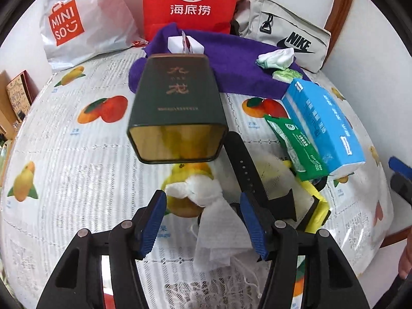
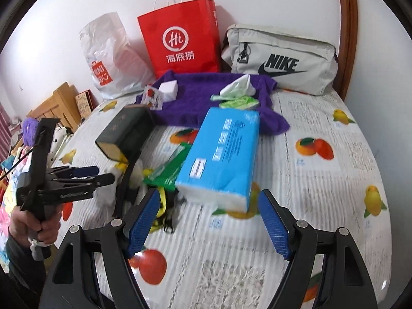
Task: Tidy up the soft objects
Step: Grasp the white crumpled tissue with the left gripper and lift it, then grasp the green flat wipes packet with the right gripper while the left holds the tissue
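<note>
i am struggling to make out what is lying under the dark green rectangular tin [image 1: 177,108]; it is covering part of a yellow and white soft toy [image 1: 190,180], and a black strap [image 1: 244,167] is crossing the pile. i am counting one blue plastic-wrapped tissue pack [image 2: 221,154], one green foil packet [image 1: 296,144], one purple cloth [image 2: 206,97], and three bags at the wall: a white plastic bag [image 1: 77,20], a red paper bag [image 2: 180,36] and a grey zip pouch [image 2: 280,59]. my left gripper [image 1: 203,221] is hanging with jaws apart around a crumpled white tissue [image 1: 219,231], pads not pressing. my right gripper [image 2: 208,221] is standing wide and empty just before the tissue pack.
</note>
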`<action>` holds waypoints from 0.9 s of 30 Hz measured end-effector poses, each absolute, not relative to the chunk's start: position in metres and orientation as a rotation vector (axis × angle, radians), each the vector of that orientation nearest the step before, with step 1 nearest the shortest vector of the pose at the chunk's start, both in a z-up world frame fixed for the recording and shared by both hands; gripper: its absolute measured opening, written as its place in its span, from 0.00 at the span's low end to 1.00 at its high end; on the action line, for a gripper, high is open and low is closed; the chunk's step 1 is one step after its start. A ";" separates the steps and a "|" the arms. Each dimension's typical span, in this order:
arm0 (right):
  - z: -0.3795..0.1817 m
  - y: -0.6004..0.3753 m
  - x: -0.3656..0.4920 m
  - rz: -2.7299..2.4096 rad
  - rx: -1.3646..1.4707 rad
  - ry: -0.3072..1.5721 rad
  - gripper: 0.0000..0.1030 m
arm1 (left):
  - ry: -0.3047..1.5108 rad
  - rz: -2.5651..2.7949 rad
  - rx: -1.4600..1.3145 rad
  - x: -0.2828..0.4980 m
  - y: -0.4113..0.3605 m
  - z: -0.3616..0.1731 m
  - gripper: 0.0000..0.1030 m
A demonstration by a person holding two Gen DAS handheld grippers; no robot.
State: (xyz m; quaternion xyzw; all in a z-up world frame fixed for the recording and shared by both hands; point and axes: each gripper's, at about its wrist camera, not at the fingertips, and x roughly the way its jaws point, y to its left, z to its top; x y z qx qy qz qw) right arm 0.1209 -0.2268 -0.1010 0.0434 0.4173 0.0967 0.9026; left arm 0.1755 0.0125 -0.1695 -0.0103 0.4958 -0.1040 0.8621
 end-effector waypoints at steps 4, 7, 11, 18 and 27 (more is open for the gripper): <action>-0.110 -0.224 0.109 0.206 0.086 0.876 0.75 | 1.029 -0.230 0.010 0.179 0.005 -0.178 0.49; -0.117 -0.221 0.106 0.199 0.080 0.893 0.75 | 1.025 -0.238 0.017 0.184 0.003 -0.182 0.30; -0.122 -0.218 0.106 0.193 0.073 0.908 0.75 | 1.005 -0.261 0.033 0.186 0.004 -0.185 0.21; -0.121 -0.206 0.109 0.208 0.075 0.896 0.75 | 0.972 -0.238 0.004 0.175 0.030 -0.166 0.19; -0.130 -0.179 0.122 0.270 0.055 0.902 0.71 | 0.986 -0.127 0.026 0.168 0.063 -0.178 0.20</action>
